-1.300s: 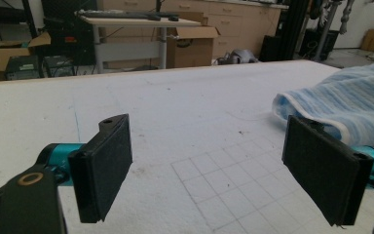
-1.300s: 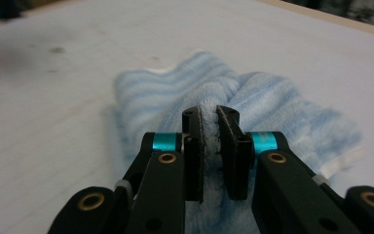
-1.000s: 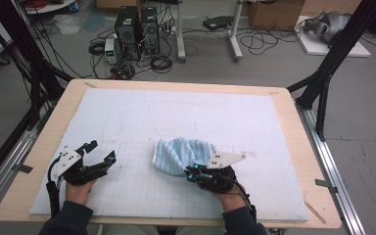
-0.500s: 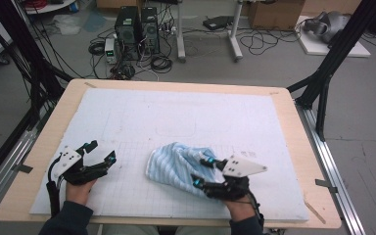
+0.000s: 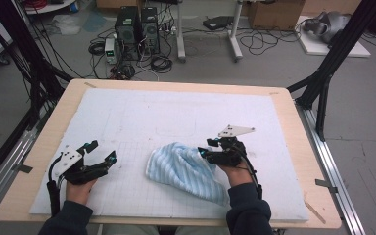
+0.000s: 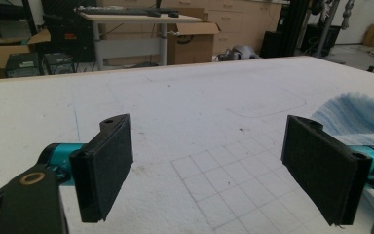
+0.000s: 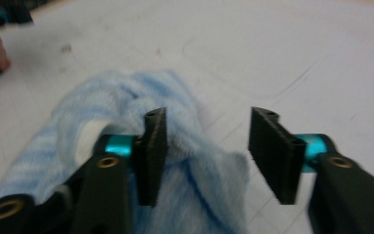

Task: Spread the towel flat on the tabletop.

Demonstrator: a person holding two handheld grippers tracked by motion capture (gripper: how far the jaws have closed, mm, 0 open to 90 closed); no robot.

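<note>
White foam-covered worktop point(image 5: 176, 117) carried the crumpled blue-striped terry cloth point(image 5: 188, 171). I saw the right gripper point(image 5: 206, 152) shift rightward, its jaws having just been closing, half-wide beside cloth, unpinched; regrasp pending. Left gripper point(image 5: 103, 154) idled, jaws wide.

We see a light blue striped cloth point(image 5: 188, 170) lying crumpled and loosely bunched on the white gridded mat point(image 5: 176, 117), toward the near edge and right of centre; its folds heap up at the far side, and one end trails flat toward the person

High view looks down from above; both gripper views skim low, sharing the perhaps blurred cloth point(image 5: 186, 171).
</note>
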